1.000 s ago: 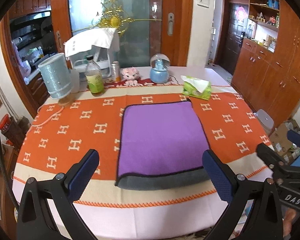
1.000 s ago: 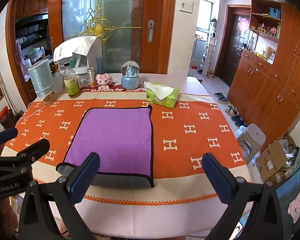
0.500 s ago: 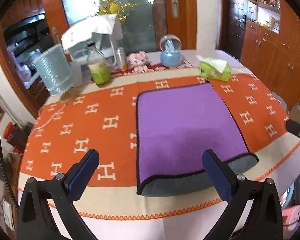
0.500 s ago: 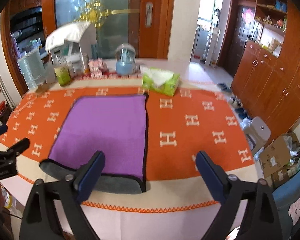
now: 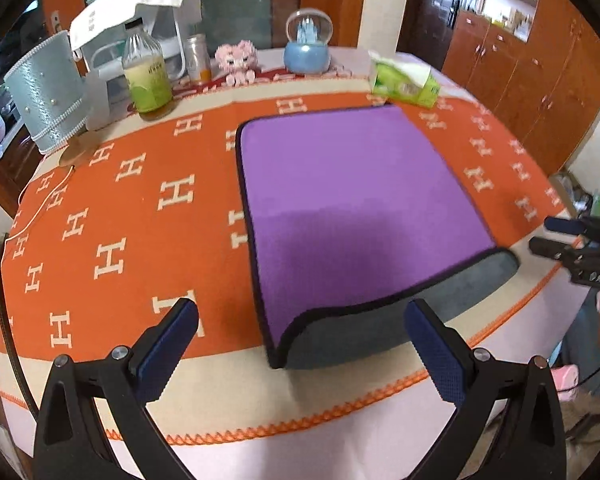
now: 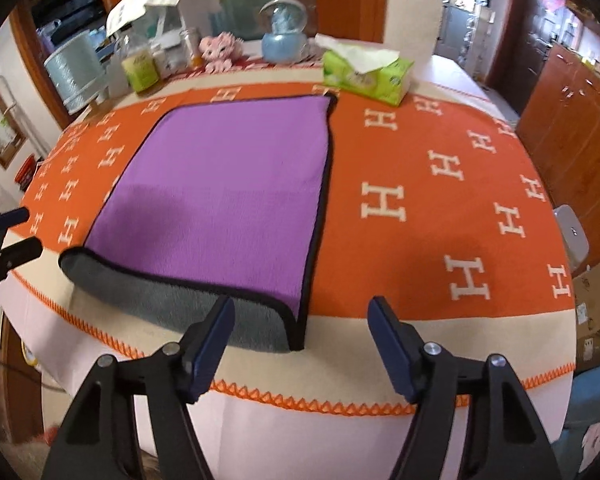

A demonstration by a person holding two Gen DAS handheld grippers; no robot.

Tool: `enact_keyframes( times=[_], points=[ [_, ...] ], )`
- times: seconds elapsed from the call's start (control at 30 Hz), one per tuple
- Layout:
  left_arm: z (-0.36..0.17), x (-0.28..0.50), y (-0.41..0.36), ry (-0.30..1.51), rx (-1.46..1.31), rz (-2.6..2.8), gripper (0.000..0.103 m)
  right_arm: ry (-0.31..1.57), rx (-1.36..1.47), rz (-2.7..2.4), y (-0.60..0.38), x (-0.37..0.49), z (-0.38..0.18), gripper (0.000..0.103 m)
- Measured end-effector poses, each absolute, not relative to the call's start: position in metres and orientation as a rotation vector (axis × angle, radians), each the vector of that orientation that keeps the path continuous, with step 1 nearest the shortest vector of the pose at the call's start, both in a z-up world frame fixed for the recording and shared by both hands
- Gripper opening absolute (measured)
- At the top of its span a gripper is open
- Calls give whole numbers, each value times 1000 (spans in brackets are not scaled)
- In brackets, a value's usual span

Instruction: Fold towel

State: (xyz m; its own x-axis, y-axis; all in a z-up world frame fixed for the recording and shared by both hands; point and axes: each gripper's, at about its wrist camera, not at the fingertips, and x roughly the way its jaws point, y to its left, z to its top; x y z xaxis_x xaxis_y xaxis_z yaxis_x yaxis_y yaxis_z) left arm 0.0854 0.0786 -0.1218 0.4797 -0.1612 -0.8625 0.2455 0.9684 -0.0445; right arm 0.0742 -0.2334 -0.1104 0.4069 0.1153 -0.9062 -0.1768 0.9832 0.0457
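A purple towel [image 5: 352,196] with a black hem lies flat on the orange H-pattern tablecloth [image 5: 112,216]. Its grey underside [image 5: 384,320] shows along the near edge. It also shows in the right wrist view [image 6: 228,196]. My left gripper [image 5: 302,344] is open and empty, just above the towel's near left corner. My right gripper [image 6: 302,340] is open and empty, just above the towel's near right corner. Each gripper shows at the edge of the other view: the right one [image 5: 572,240], the left one [image 6: 4,236].
At the table's far side stand a pale blue lamp shade [image 5: 48,92], a bottle [image 5: 146,76], a pink toy [image 5: 238,60], a snow globe [image 5: 308,42] and a green tissue pack [image 5: 404,82]. Wooden cabinets [image 6: 572,120] stand to the right.
Both grippers have moved forward and down toward the towel's near corners. The right gripper's jaws have narrowed somewhat. The towel has not moved.
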Motion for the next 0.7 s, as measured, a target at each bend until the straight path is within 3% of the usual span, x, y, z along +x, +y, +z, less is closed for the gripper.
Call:
enact_keyframes(
  times=[0.17, 0.43, 0.7],
  points=[
    [-141, 93, 88, 1092, 64, -308, 102, 1177, -65, 253, -233, 76, -124, 66],
    [-149, 100, 94, 1101, 29, -447, 96, 1236, -38, 354, -232, 86, -145, 52],
    [-156, 108, 92, 1139, 35, -528, 76, 1261, -26, 415, -229, 92, -152, 45]
  ],
)
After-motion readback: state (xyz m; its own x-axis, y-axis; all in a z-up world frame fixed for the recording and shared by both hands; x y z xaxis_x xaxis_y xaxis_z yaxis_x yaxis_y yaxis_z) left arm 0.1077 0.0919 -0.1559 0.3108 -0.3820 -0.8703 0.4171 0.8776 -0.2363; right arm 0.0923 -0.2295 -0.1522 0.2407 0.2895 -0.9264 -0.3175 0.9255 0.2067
